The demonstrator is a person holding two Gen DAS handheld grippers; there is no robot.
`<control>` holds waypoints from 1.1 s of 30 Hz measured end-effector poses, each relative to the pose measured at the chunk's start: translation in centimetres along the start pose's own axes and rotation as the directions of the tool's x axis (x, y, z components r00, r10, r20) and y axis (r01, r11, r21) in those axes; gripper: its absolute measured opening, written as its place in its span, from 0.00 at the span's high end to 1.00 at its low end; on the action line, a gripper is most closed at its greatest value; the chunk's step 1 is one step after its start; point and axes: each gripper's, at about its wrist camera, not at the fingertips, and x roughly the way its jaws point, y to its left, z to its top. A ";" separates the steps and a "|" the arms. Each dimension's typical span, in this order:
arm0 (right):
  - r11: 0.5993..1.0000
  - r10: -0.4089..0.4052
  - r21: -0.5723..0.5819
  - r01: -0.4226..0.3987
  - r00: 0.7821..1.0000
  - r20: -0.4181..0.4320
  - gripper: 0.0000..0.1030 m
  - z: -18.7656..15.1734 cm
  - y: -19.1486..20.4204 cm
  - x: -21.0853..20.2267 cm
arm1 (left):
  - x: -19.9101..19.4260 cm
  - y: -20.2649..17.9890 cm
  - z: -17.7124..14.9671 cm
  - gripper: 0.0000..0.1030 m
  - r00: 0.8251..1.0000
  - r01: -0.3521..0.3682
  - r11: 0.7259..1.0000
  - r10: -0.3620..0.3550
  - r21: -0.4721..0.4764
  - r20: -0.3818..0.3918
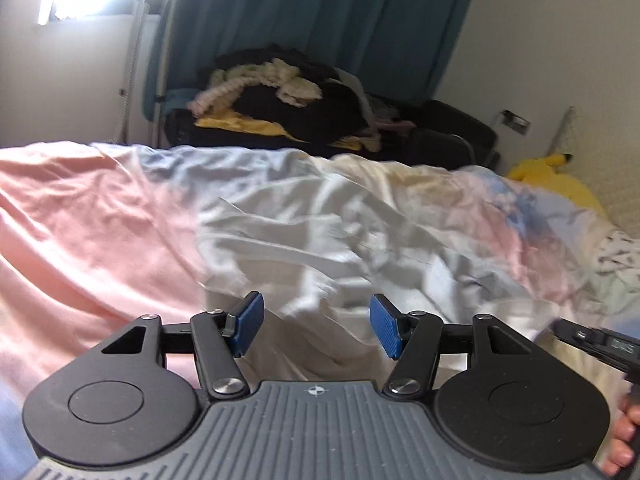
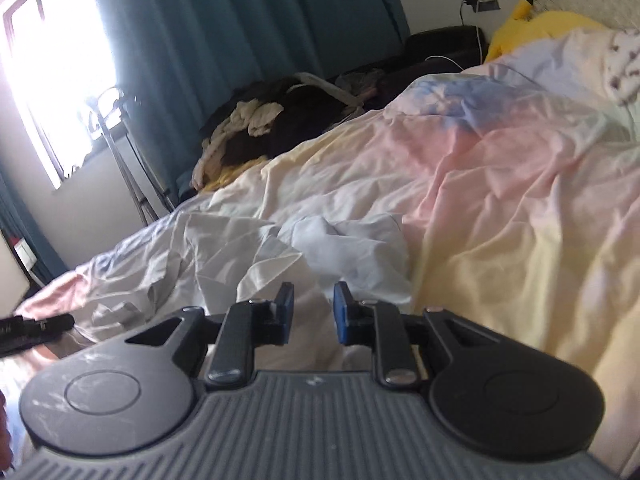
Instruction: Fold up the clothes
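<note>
the left gripper (image 1: 316, 326) was held low over the bed, its two blue pads (image 1: 249, 322) spread wide apart with nothing between them. below and ahead of it lay a crumpled white garment (image 1: 304, 240), spread in loose folds on the pastel duvet (image 1: 92, 216), near the bed's near edge. the duvet was pink on the left side of this view and turned pale blue and cream toward the far edge. at the right border of the left wrist view a black part of the other tool (image 1: 596, 342) and some fingertips (image 1: 624, 440) of the person were visible.

the right gripper (image 2: 314, 312) also hung above the bed near its near edge, and its pads (image 2: 286, 310) stood released with a narrower gap, holding nothing. the same white garment (image 2: 256, 256) lay just in front of it, wrinkled, one part of it bunched up (image 2: 344, 236) beside the yellow and pink zone of the duvet (image 2: 520, 216).

behind the far edge of the bed a pile of dark and cream clothes (image 1: 288, 96) rested on a black low piece of furniture, in front of a teal curtain (image 1: 320, 16). a yellow plush toy (image 1: 556, 176) lay at the far right corner of the bed. a bright window (image 2: 52, 72) was on the left.
</note>
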 end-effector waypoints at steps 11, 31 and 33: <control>0.982 0.032 -0.182 -0.053 0.993 -0.115 0.78 -2.6 4.4 2.2 | 3.5 -5.2 -3.3 0.38 0.979 0.005 0.966 0.048 0.259 -0.200; 0.998 -0.067 -0.005 0.067 0.998 0.002 0.80 0.1 0.0 3.0 | 3.2 0.3 -0.6 0.34 0.992 -0.110 0.994 0.111 0.011 -0.062; 0.998 -0.058 0.007 0.058 0.998 0.024 0.80 0.2 0.0 1.7 | 2.3 0.0 -0.8 0.31 0.993 -0.100 0.995 0.101 0.010 -0.054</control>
